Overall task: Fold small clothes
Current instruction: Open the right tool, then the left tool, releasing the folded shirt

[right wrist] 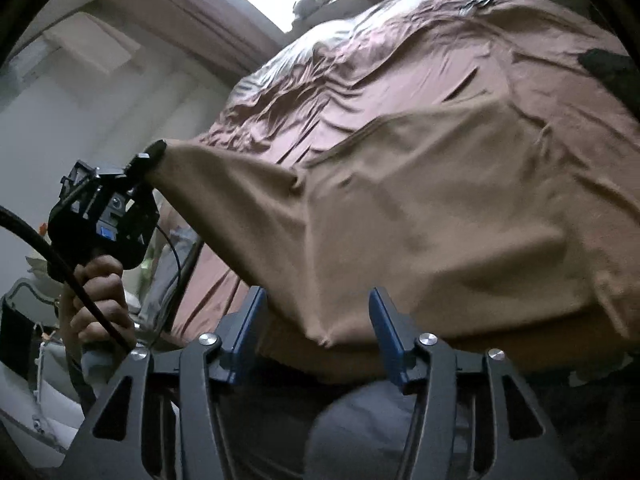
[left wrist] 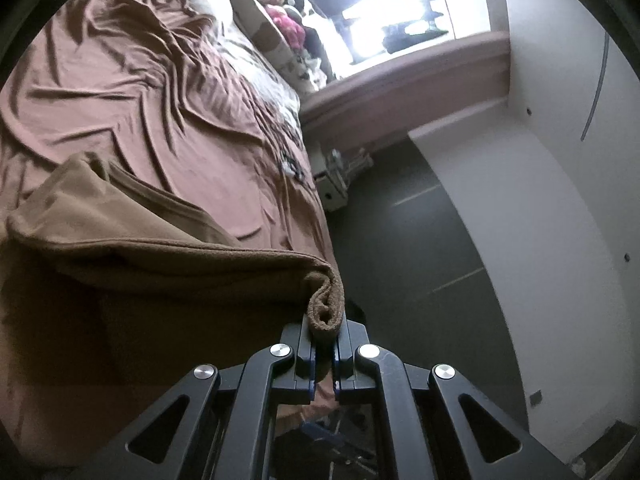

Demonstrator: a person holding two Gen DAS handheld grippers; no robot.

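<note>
The left gripper (left wrist: 325,350) is clamped on a rolled corner of the tan garment (right wrist: 420,216) above the bed (left wrist: 120,92), while the right gripper (right wrist: 318,328) stands open under its hem, so the unsupported side may sag and spoil the fold.

A: What colour is the garment (right wrist: 420,208)?
B: Plain tan brown, no print. At 7 o'clock in the left wrist view its folded edge looks darker.
A: And the sheet (left wrist: 132,92)?
B: Dusty pinkish brown, plain, paler where light hits at 12 o'clock.
A: The grippers?
B: The right gripper (right wrist: 316,320) is black with 2 blue pads and silver pins. The left gripper (left wrist: 325,340) is black too, with blue trim.
A: The room?
B: White wall (left wrist: 552,160), dark grey floor (left wrist: 400,240), and a bright pink toy (left wrist: 288,24) at 12 o'clock.
</note>
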